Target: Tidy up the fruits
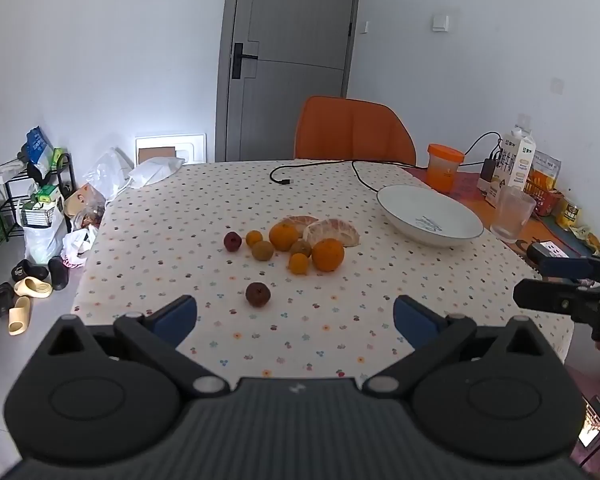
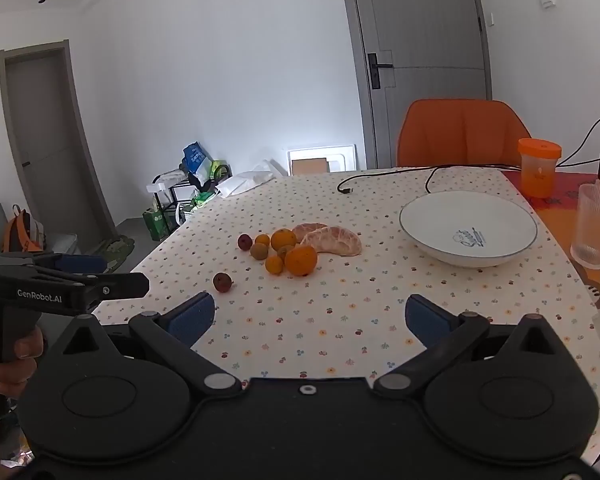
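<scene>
A cluster of fruit lies mid-table: two oranges [image 1: 327,255] [image 2: 301,260], several small kumquats [image 1: 298,263], brownish round fruits, peeled pomelo segments [image 1: 331,232] [image 2: 332,241] and a dark red fruit [image 1: 232,241]. Another dark red fruit [image 1: 257,294] [image 2: 223,282] lies alone, nearer me. An empty white bowl [image 1: 432,215] [image 2: 468,229] stands right of the fruit. My left gripper [image 1: 295,318] is open and empty over the near table edge. My right gripper [image 2: 310,318] is open and empty, level with it, to its right.
The table has a dotted cloth [image 1: 204,240]. A black cable [image 1: 312,168], orange jar [image 1: 444,168], clear glass [image 1: 514,216] and milk carton [image 1: 514,164] stand behind and right of the bowl. An orange chair [image 1: 354,130] is behind. Bags and slippers [image 1: 32,286] lie on the floor left.
</scene>
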`<state>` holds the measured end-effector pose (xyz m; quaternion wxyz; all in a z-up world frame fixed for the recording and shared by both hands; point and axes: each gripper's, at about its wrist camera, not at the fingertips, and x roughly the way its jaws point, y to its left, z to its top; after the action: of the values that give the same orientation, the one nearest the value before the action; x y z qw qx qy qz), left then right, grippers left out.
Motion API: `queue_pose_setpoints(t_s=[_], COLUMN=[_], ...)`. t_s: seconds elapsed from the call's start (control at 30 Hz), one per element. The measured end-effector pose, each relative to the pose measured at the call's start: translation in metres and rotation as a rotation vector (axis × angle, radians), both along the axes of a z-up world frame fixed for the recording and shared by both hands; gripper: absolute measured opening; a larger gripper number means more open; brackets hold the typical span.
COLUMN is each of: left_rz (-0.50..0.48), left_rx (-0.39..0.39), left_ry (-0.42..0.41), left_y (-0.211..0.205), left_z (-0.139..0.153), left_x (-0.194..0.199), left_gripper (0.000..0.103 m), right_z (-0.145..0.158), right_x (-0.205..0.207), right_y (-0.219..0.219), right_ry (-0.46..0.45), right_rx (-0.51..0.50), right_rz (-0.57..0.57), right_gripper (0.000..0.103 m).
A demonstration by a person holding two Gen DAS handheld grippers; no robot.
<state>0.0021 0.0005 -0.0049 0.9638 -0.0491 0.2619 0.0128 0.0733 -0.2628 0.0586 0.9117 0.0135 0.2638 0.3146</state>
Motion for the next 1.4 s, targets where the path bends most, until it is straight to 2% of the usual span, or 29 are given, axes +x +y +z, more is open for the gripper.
queue_pose_setpoints(t_s=[1.4], left_rz=[-0.003], left_rx=[0.003], left_ry=[-0.010], left_y=[-0.0025], left_z=[0.0044], left_x=[-0.0030], left_gripper=[0.103], right_z=[-0.0017], right_x=[-0.0006], right_y=[-0.0007], right_ry=[-0.013], right_rx=[-0.009], right_rz=[-0.004], right_gripper=[0.103])
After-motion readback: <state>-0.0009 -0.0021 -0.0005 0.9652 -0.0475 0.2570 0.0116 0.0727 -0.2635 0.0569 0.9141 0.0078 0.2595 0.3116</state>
